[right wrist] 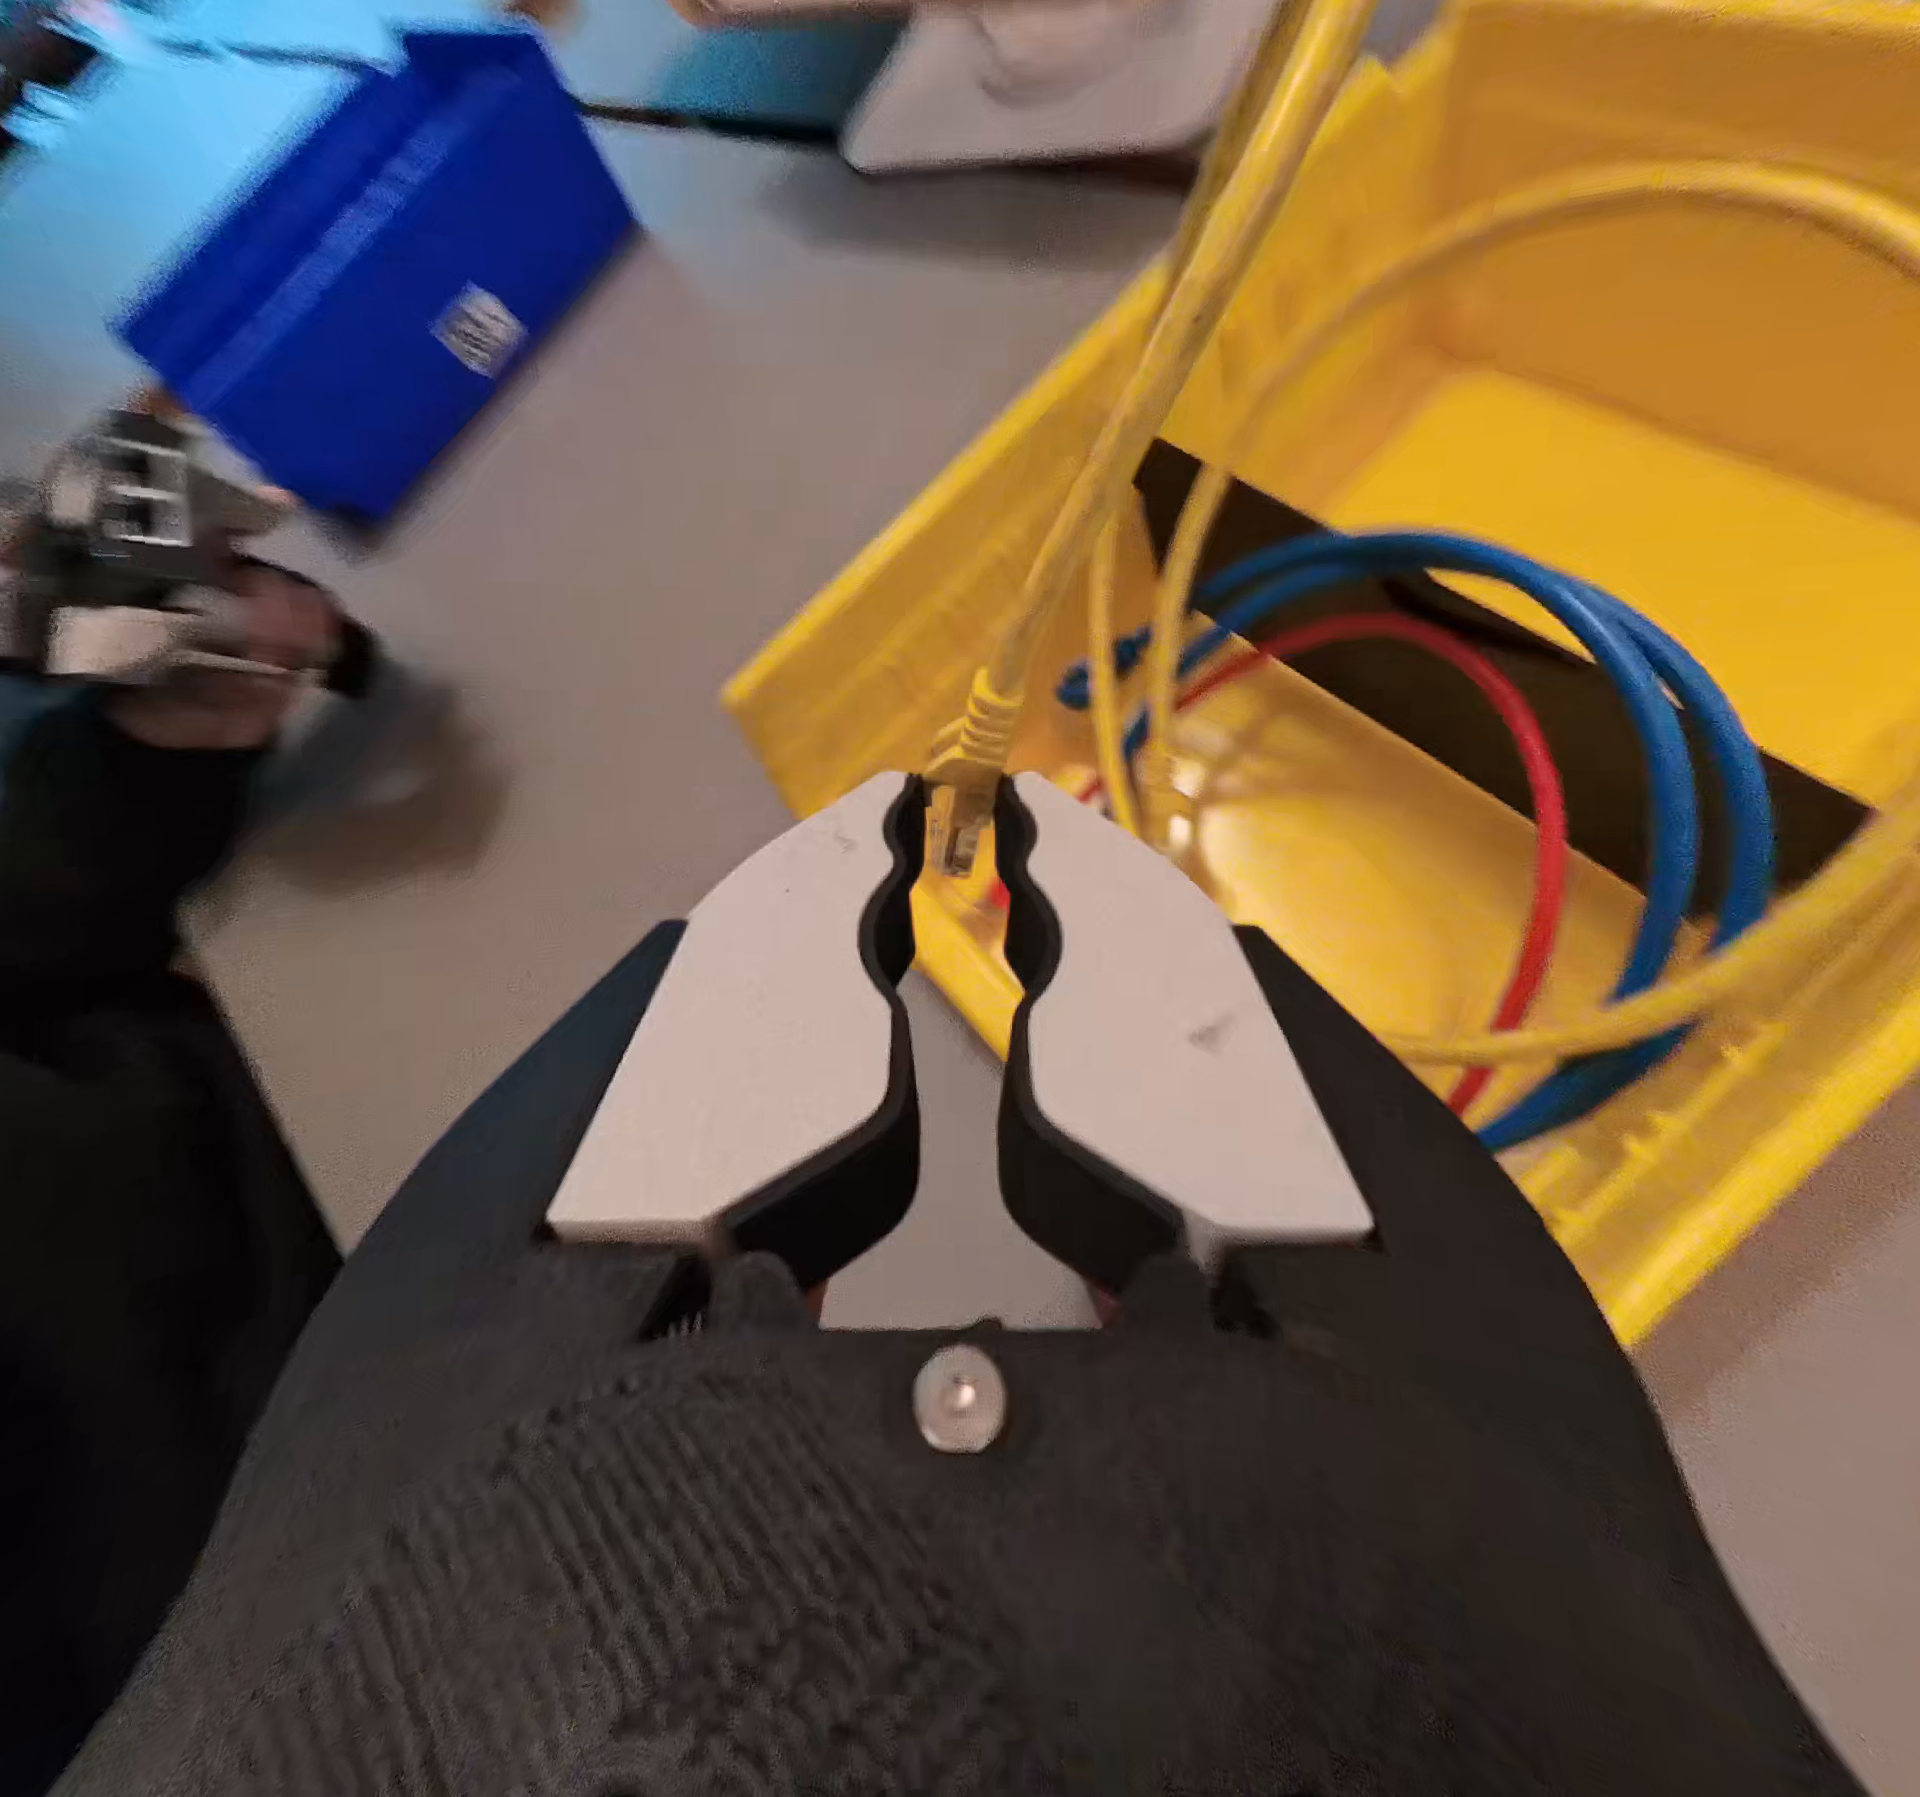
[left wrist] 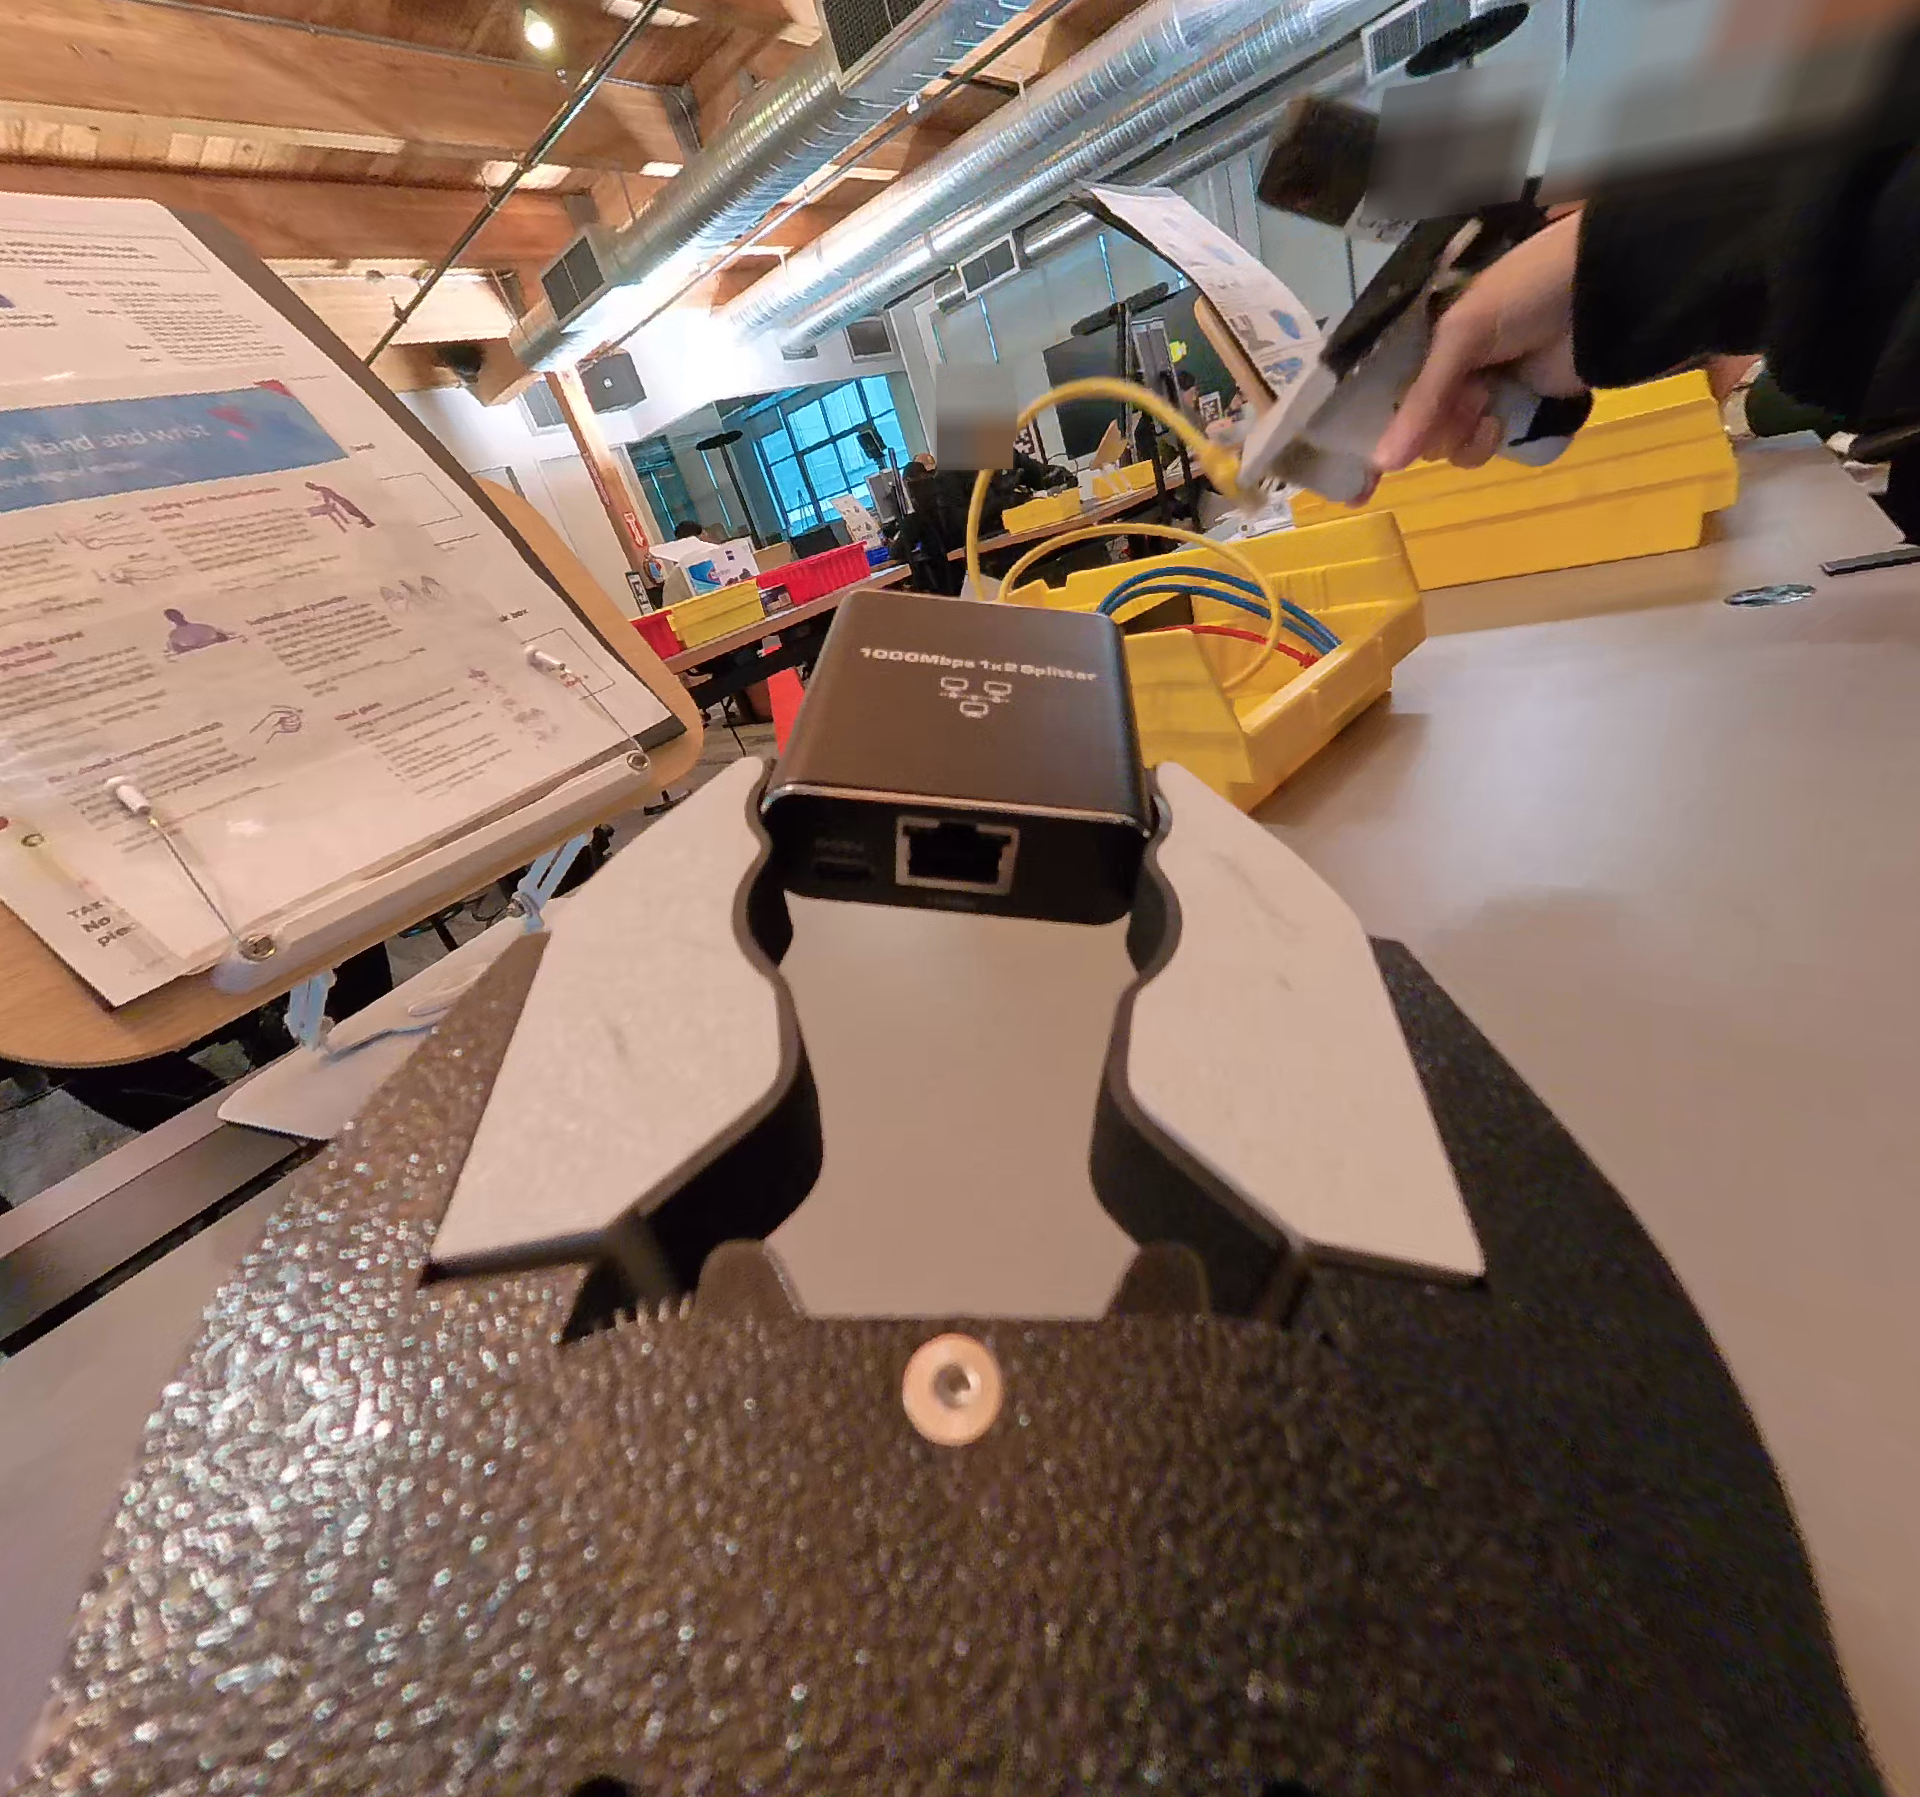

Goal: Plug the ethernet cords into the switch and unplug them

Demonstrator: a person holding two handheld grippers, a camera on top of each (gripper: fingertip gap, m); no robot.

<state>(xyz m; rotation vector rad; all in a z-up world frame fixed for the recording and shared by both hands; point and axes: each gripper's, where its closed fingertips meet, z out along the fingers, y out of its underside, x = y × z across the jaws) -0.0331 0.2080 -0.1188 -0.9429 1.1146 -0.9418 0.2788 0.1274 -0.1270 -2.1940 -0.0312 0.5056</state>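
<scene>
My left gripper is shut on the black switch and holds it above the table, with one empty port facing the camera. My right gripper is shut on the plug of a yellow ethernet cord and holds it above the yellow bin. In the left wrist view the right gripper is up at the right with the yellow plug at its tips. The cord loops down into the bin. Blue cords and a red cord lie coiled in the bin.
A wooden stand with a printed sheet rises at the left. A second yellow bin sits behind the first. A blue box and a white stand base are on the grey table. The left gripper shows blurred far left.
</scene>
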